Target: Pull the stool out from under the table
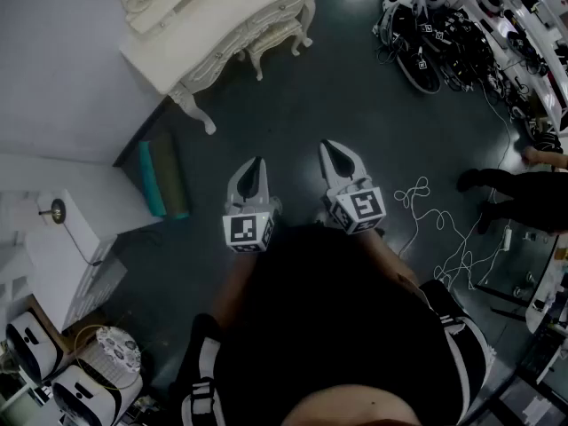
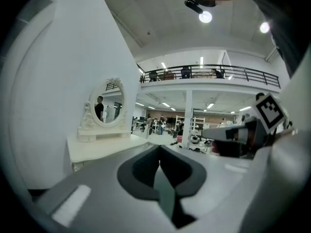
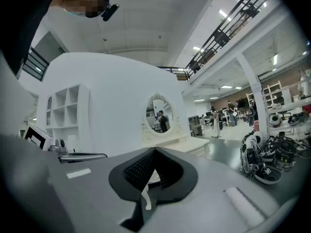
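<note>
The white ornate dressing table [image 1: 204, 25] stands against the wall at the top left of the head view. The cream stool [image 1: 277, 35] is tucked beneath its right end, with only its seat edge and curved legs showing. My left gripper [image 1: 257, 162] and right gripper [image 1: 330, 146] hang side by side over the dark floor, well short of the stool. Both are shut with nothing in them. In the left gripper view the shut jaws [image 2: 159, 150] point at the table [image 2: 97, 148] and its oval mirror [image 2: 109, 103]. The right gripper [image 3: 154, 152] faces the same table [image 3: 197, 143].
A rolled teal mat [image 1: 162, 177] lies by the wall to the left. A white cabinet [image 1: 67, 229] stands at the left. Gear and cables [image 1: 430, 29] are piled at the top right, a white cable [image 1: 426, 211] trails on the floor, and a person's legs [image 1: 519, 189] are at the right.
</note>
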